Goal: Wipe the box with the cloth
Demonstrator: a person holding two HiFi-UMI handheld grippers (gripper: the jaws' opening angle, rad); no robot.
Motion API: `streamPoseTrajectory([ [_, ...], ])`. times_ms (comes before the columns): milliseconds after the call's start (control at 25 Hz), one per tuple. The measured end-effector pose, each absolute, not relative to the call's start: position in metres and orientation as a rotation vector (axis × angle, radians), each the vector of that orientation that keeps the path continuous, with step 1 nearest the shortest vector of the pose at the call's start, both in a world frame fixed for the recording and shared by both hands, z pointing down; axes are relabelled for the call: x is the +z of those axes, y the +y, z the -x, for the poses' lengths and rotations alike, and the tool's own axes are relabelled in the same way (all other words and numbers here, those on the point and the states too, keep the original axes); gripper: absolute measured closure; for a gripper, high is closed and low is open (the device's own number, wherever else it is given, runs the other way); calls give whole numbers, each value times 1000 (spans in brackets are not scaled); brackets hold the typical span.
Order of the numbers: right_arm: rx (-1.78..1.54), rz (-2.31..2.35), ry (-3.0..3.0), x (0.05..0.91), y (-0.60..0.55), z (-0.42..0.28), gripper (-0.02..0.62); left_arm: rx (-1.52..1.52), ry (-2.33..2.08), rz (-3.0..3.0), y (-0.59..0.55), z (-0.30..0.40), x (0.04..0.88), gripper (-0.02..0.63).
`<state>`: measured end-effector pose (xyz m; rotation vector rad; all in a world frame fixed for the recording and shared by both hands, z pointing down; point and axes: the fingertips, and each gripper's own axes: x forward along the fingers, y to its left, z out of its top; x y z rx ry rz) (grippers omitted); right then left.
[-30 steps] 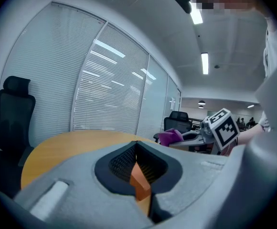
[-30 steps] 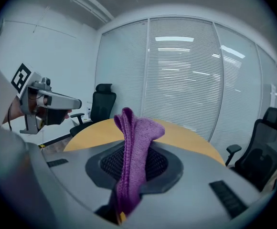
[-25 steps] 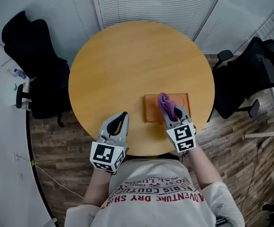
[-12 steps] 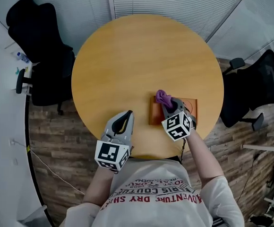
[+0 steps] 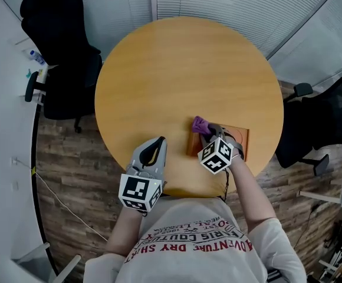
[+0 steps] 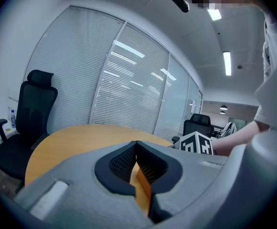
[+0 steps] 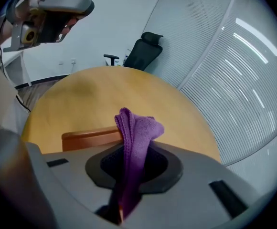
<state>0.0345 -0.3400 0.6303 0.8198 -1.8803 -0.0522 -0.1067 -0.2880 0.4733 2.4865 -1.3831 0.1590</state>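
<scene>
A flat orange-brown box [image 5: 237, 141] lies on the round wooden table [image 5: 183, 69] near its front right edge. My right gripper [image 5: 206, 130] is shut on a purple cloth [image 5: 200, 124], which rests at the box's left end. In the right gripper view the cloth [image 7: 134, 132] sticks up between the jaws, with the box [image 7: 88, 137] just beyond. My left gripper [image 5: 155, 145] hovers at the table's front edge, left of the box, jaws shut with nothing between them. Its own view shows the jaws [image 6: 137, 149] closed over bare table.
Black office chairs stand at the back left [image 5: 62, 52] and at the right [image 5: 330, 122] of the table. Slatted blinds [image 5: 230, 5] line the far wall. The floor around is wood plank.
My right gripper has carried the purple cloth leftward across the box, from its middle to its left end. The left gripper has stayed where it was.
</scene>
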Motion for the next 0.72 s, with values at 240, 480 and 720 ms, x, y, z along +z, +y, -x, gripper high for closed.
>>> streamPoseTrajectory([
  [240, 11, -739, -1906, 630, -326, -31, 520, 173, -1410, -2476, -284, 108, 474, 597],
  [480, 71, -669, -1936, 630, -300, -25, 520, 164, -1417, -2501, -284, 110, 461, 597],
  [720, 29, -671, -1915, 630, -286, -26, 520, 181, -1374, -2539, -279, 104, 461, 597],
])
